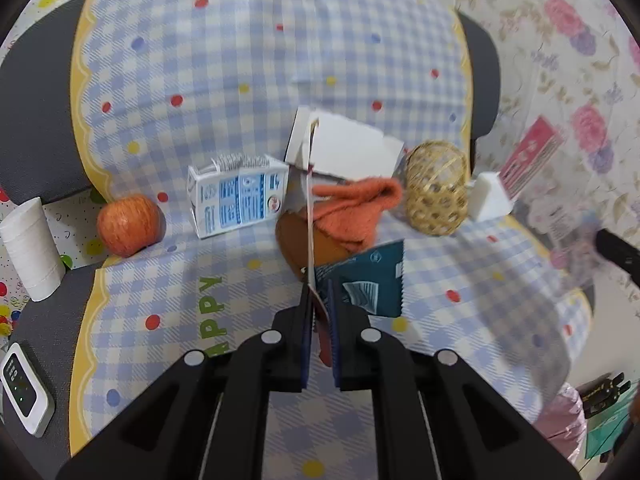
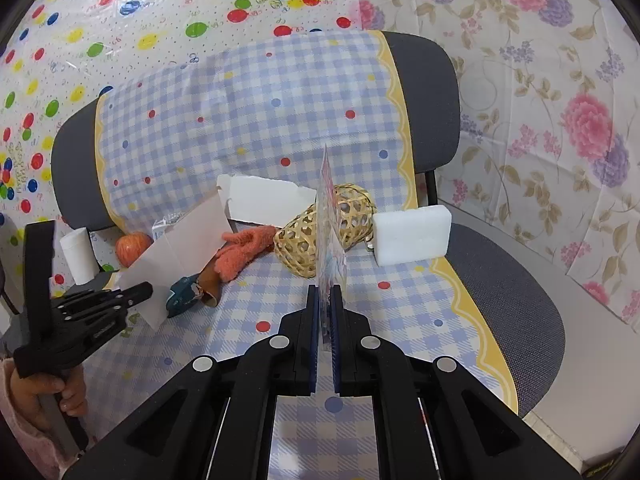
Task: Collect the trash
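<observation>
- Here the left claw [image 1: 320, 300] is clamped on a thin paper sheet [image 2: 176, 248], seen edge-on from its own camera and as a pale flat sheet from the right one.
- The right claw [image 2: 325, 300] is likewise clamped on a thin printed wrapper [image 2: 330, 216], standing edge-on between its pads.
- Just beyond the left claw, near the seat's front left, lie a teal packet [image 1: 368, 280] and a brown scrap [image 1: 296, 244], with an orange glove [image 1: 352, 208] touching them.
- Further back sit a milk carton [image 1: 236, 196], an apple [image 1: 128, 224], a torn white box [image 1: 348, 148], a wicker basket [image 1: 436, 188] and a white foam block [image 2: 412, 236], all on the checked cloth [image 2: 400, 312] covering the chair [image 2: 508, 280].
- Judged step: both claws carry trash, so pickup is done and disposal comes next.
- A pink bag [image 1: 560, 420] shows off the seat's right edge in the left view, perhaps the bin; each claw would need to travel there and part over it.
- The packet and scrap look like trash left to gather.
</observation>
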A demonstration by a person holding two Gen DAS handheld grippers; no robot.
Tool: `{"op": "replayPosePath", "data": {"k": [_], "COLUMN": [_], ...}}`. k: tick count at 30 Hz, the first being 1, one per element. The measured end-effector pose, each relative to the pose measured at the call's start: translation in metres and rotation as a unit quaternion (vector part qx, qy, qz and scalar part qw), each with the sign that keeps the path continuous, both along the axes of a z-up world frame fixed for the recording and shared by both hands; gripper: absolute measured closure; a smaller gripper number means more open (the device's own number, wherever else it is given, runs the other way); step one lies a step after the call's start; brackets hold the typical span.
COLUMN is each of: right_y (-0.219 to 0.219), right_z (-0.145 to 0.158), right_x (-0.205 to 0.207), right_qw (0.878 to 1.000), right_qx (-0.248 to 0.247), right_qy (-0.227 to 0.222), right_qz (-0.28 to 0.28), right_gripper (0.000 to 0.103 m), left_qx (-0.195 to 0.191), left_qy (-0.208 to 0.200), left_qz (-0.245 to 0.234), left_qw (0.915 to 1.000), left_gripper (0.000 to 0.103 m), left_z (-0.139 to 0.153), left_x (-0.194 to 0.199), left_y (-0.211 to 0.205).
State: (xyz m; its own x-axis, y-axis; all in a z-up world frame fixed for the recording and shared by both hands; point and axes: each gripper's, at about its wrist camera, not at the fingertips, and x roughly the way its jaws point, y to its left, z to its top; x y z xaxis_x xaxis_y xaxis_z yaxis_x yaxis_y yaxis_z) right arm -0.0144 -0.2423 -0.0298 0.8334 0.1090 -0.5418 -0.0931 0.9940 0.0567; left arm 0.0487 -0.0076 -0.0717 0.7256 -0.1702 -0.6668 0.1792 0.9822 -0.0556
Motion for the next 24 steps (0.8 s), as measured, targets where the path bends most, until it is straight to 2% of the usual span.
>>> {"op": "replayPosePath", "data": {"k": [2, 6, 7, 9, 13, 15, 19, 24], "right_y": [0.0, -0.001, -0.001, -0.001, 0.0, 0.001, 0.001, -0.003], "right_z": [-0.001, -0.004, -0.005, -0.004, -0.001, 0.001, 0.008, 0.014], "right_x": [0.0, 0.0, 0.0, -0.001, -0.002, -0.004, -0.009, -0.019], "right_qw": [1.0, 1.0, 1.0, 1.0, 1.0, 1.0, 1.0, 1.0], "right_qx": [-0.004, -0.006, -0.007, -0.009, -0.007, -0.005, -0.003, 0.0], "right_qy": [0.003, 0.007, 0.007, 0.004, -0.001, -0.004, -0.014, -0.018], "right_qz": [-0.001, -0.004, -0.004, -0.005, -0.003, -0.003, -0.002, -0.007], "right_gripper": [0.097, 0.097, 0.097, 0.097, 0.097, 0.097, 0.097, 0.097], "left_qx": [0.014, 0.012, 0.01, 0.007, -0.007, -0.021, -0.026, -0.026], "left_qy": [0.01, 0.013, 0.007, -0.012, -0.071, -0.081, -0.096, -0.091], "left_qz": [0.007, 0.022, 0.025, 0.028, 0.032, 0.025, -0.001, -0.042], "left_qw": [0.9998, 0.9996, 0.9996, 0.9995, 0.997, 0.9962, 0.995, 0.9946], "left_gripper": [0.097, 0.1, 0.103, 0.103, 0.103, 0.103, 0.103, 0.103], "left_z": [-0.007, -0.011, -0.009, -0.001, 0.032, 0.048, 0.066, 0.065], "left_x": [0.007, 0.017, 0.016, 0.012, -0.008, -0.018, -0.039, -0.062], "left_y": [-0.003, 0.0, 0.001, 0.004, 0.012, 0.016, 0.008, -0.014]}}
